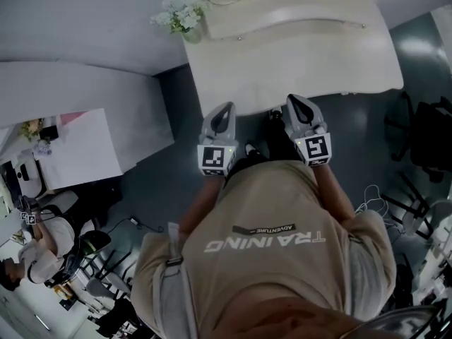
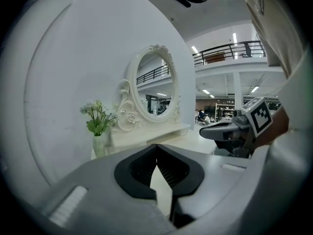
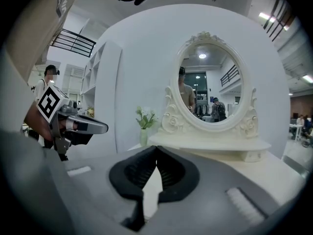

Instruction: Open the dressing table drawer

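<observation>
scene: person standing at a cream dressing table [image 1: 282,55] set against a white wall, a two-jaw gripper in each hand
left gripper [image 1: 224,111]: jaws pressed together, tips meeting, nothing between them; held out in front of the body, tip at the table's near edge as seen from the head view
right gripper [image 1: 296,103]: jaws pressed together too, nothing pinched; level with the left one, a little apart from it, also pointing at the table
drawer: front face not visible in any view, so its place under the top and whether it is out or in cannot be told
table position: straight ahead of both grippers, bare top towards them
mirror [image 3: 210,87]: oval, carved cream frame, upright at the back of the table, reflects the person
vase of flowers [image 1: 185,16]: on the table's back left corner, beside the mirror base
floor [image 1: 176,175]: dark grey, under both grippers
shirt [image 1: 268,253]: beige, fills the lower head view
</observation>
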Demonstrator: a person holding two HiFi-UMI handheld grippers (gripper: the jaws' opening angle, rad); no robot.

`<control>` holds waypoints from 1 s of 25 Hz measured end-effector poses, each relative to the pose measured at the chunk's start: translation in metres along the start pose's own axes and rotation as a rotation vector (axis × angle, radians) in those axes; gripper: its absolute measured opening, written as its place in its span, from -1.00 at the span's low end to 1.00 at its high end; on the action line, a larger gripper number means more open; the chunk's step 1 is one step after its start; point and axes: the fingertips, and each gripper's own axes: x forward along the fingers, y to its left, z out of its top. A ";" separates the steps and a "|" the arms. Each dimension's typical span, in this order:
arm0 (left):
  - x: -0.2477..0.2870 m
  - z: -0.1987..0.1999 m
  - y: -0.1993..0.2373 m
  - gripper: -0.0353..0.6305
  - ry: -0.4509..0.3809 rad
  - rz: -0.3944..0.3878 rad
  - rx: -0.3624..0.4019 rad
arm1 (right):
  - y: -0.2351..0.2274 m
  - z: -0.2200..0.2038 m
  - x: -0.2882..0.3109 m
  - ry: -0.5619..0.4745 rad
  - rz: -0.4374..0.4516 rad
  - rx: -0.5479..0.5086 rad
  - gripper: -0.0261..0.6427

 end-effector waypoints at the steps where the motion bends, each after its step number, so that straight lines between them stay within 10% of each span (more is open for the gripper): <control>1: 0.009 0.005 0.001 -0.87 0.004 0.014 0.004 | -0.009 0.003 0.008 -0.012 0.013 0.000 -0.91; 11: 0.095 0.081 0.020 -0.87 -0.034 0.155 -0.005 | -0.120 0.038 0.085 -0.099 0.097 0.067 -0.91; 25: 0.155 0.059 0.057 -0.87 0.070 0.247 -0.086 | -0.156 0.025 0.136 -0.042 0.164 0.070 -0.91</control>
